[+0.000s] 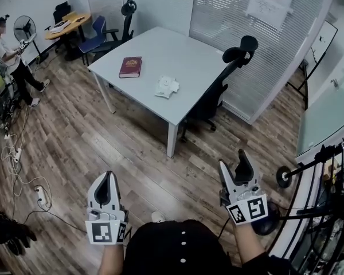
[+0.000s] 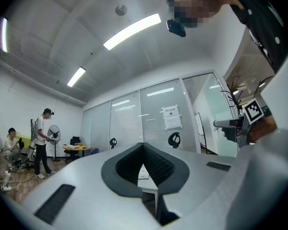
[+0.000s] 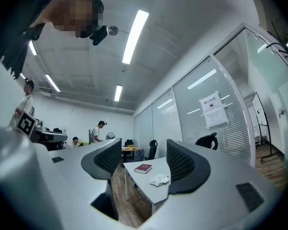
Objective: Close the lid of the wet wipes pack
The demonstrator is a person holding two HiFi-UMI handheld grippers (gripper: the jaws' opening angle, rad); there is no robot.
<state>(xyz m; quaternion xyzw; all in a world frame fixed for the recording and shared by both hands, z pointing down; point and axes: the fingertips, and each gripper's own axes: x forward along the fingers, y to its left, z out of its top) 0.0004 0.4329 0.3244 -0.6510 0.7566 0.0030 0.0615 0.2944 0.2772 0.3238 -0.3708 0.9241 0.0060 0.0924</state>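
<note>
- Wood floor stretches between the person and the white table [image 1: 160,47]. The wet wipes pack [image 1: 167,86] lies toward the table's right-hand edge, and a red book [image 1: 131,66] lies nearer its left corner.
- The left gripper [image 1: 108,175] is held low, its jaws closed together on nothing.
- The right gripper [image 1: 232,159] has its jaws spread wide and is empty.
- Nothing appears done yet: both grippers are well apart from the pack, and its lid is too small to read. The approach and the closing are both left to do.
</note>
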